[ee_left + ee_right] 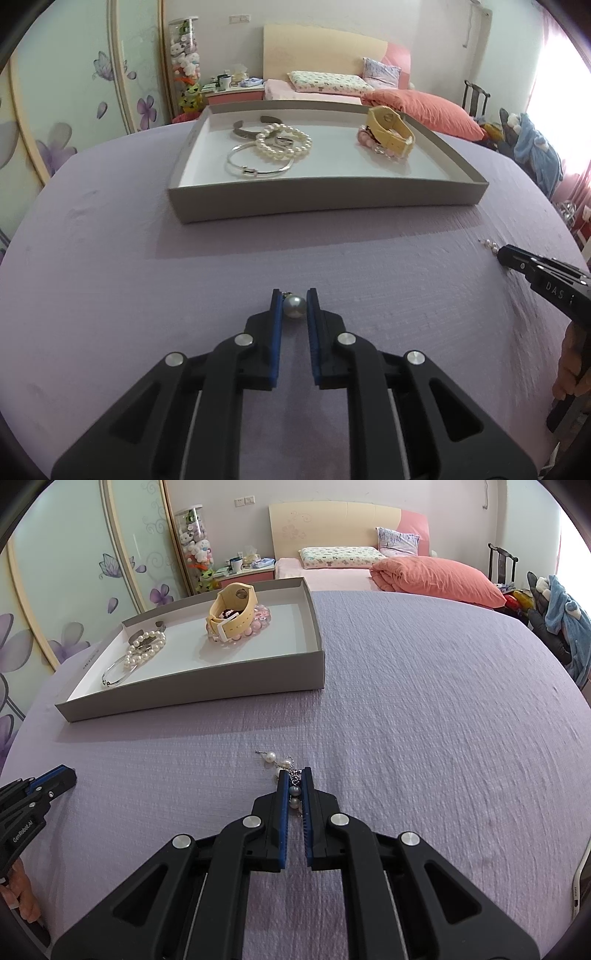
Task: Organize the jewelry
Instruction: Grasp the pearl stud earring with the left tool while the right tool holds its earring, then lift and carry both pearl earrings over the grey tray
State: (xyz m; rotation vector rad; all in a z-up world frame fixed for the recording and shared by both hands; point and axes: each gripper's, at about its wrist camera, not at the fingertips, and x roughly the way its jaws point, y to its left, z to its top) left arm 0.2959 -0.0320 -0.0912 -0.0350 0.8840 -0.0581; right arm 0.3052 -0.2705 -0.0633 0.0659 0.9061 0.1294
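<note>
Bare lilac bed cover (pixel 424 709) lies open between the two tools and on to the grey tray (pixel 314 192), whose raised near wall stands in the way. Right of the tray, the cover is open to the far edge.

"DAS" on right gripper (pixel 499 254); "GenRobot.AI" on left gripper (pixel 68 775)

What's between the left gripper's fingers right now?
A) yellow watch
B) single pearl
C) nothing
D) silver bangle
B: in the left wrist view the left gripper is shut on a single pearl; the watch and bangle lie in the tray.
</note>
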